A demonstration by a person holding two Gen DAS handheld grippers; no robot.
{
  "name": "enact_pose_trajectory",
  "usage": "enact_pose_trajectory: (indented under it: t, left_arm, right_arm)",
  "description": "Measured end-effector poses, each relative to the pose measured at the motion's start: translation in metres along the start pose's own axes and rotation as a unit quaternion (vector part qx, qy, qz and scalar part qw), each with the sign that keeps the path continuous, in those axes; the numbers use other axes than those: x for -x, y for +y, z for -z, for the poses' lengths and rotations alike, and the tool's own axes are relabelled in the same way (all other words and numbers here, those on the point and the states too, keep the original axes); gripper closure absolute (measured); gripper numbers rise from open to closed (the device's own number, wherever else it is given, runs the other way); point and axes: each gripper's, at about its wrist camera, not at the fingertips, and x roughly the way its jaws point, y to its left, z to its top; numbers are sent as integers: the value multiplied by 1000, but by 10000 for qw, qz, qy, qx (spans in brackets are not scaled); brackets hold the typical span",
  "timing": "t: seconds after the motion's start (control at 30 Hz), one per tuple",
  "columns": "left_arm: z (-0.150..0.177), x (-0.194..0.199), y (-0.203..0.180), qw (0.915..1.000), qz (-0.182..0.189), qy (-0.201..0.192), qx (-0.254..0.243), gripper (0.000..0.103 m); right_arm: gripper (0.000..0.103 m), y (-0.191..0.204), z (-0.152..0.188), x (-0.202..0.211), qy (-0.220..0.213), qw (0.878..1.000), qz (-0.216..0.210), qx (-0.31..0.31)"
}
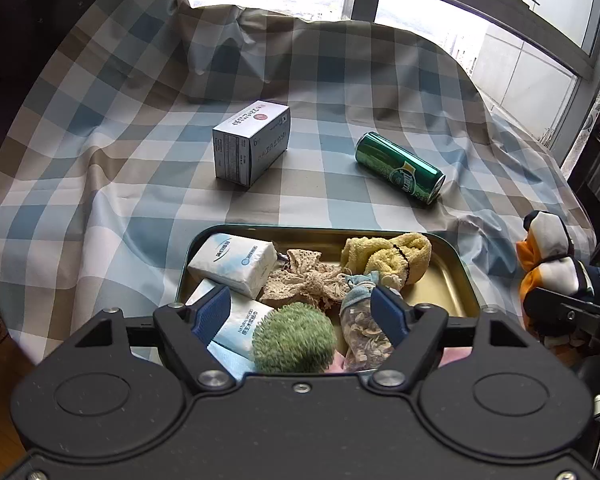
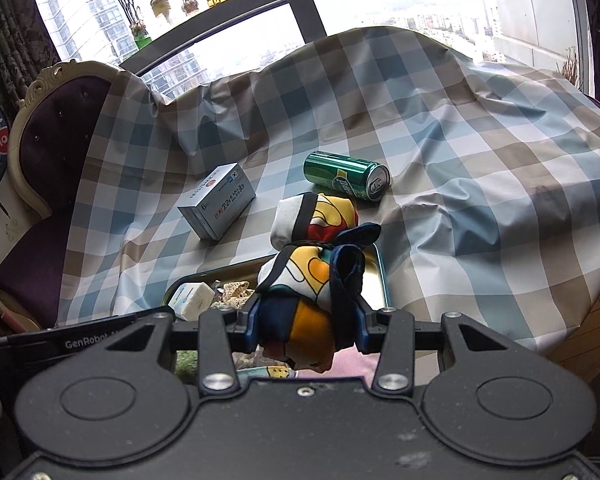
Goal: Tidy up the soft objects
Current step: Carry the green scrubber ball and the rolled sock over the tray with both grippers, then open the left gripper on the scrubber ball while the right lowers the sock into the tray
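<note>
Two tissue packs (image 1: 233, 263) are sitting in one tray (image 1: 456, 264) (one reading "NATURAL WOOD"); left gripper (image 1: 304, 312) is gaping empty, right gripper (image 2: 306, 326) is clamping the scarf bundle (image 2: 300, 280).

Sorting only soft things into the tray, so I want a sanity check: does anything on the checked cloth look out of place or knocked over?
Yes. The green metal drink can lies on its side on the checked tablecloth, beyond the gold metal tray. Nearby stands a white cardboard box. Both are hard, unlike the tray's soft contents.

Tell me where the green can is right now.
The green can lies on its side on the checked tablecloth, beyond the tray and to the right of the white box.
</note>
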Motion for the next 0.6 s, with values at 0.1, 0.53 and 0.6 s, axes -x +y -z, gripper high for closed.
enact_pose_trajectory:
  t: [0.1,0.53,0.6]
  left_arm:
    - [0,-1,1,10000,-37,16,30,29]
    - [9,1,7,9994,-336,22,-11,25]
    - [10,0,9,9993,-366,37,-6,25]
  right_arm:
    - [61,1,0,-1,20,10000,-4,8]
    - [60,7,-6,-19,185,9996,75,199]
    - [60,10,-9,-23,187,9995,77,261]
